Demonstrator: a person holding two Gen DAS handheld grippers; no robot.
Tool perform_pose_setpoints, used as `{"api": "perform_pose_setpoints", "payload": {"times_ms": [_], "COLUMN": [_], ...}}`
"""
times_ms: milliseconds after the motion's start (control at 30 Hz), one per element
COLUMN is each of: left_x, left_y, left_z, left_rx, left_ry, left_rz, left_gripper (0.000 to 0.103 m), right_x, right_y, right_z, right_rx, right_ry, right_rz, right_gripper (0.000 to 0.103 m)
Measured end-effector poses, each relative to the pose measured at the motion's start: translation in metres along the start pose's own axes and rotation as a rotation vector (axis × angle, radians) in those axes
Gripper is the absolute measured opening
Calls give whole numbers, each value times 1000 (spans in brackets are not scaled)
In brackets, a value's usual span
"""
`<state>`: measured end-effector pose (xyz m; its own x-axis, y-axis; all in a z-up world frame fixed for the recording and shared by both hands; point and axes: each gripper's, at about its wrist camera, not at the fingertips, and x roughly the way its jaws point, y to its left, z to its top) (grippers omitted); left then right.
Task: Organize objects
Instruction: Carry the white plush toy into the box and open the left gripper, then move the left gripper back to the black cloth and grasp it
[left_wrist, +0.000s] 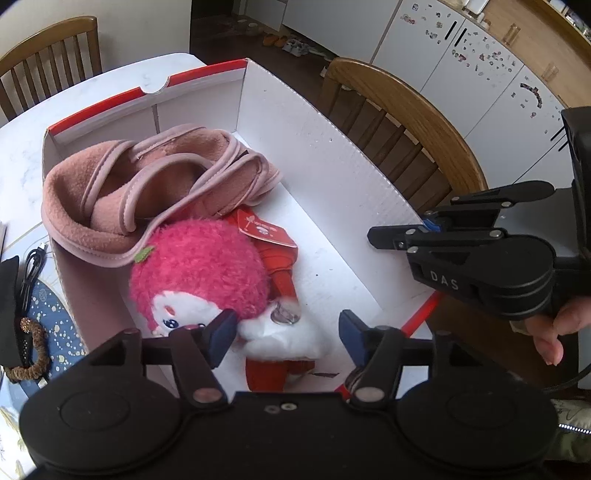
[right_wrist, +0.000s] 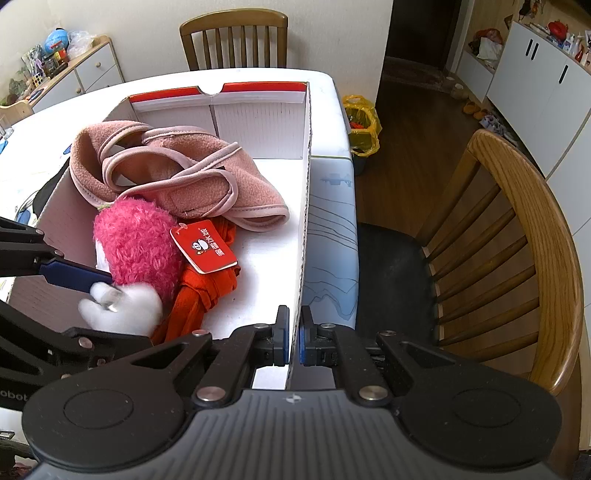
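A white cardboard box (left_wrist: 332, 166) with a red rim stands on the table. Inside lie a pink fleece garment (left_wrist: 147, 184) and a plush doll (left_wrist: 199, 266) with shaggy pink hair, red clothes and a red tag (left_wrist: 266, 229). My left gripper (left_wrist: 286, 332) reaches down into the box with its jaws open on either side of the doll's white fluffy part, a small gap on each side. My right gripper (right_wrist: 293, 339) is shut on the box's right wall (right_wrist: 304, 221) near the front corner. It also appears from the side as the right gripper (left_wrist: 413, 229) in the left wrist view.
A black cable (left_wrist: 31, 273), a brown beaded ring (left_wrist: 33, 354) and a blue patterned item lie left of the box. One wooden chair (right_wrist: 517, 240) stands close on the right, another chair (right_wrist: 236, 40) behind the table. A yellow bag (right_wrist: 364, 125) sits on the floor. A hand (left_wrist: 554, 332) holds the right gripper.
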<state>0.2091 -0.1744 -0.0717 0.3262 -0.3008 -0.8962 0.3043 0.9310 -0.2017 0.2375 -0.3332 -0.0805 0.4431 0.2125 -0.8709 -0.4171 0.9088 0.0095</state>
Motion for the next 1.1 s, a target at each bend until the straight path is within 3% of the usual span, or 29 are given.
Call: {"api": "perform_pose_setpoints", "payload": {"times_ms": [433, 633, 933, 1100], "left_x": [-22, -44, -72, -84], "left_y": [17, 26, 63, 89], "left_z": [-3, -5, -5, -6], "left_rx": [-53, -50, -112, -145], "left_ry": [-77, -149, -225, -252], "left_rz": [6, 22, 129, 201], "left_gripper": [63, 71, 75, 83], "right_x": [0, 0, 0, 0], "right_y": [0, 1, 1, 2], "right_z": [0, 0, 1, 1], "right_rx": [4, 3, 12, 17], "right_ry": [4, 7, 11, 13], "right_rz": [-5, -12, -20, -29], "right_gripper": [5, 5, 5, 5]}}
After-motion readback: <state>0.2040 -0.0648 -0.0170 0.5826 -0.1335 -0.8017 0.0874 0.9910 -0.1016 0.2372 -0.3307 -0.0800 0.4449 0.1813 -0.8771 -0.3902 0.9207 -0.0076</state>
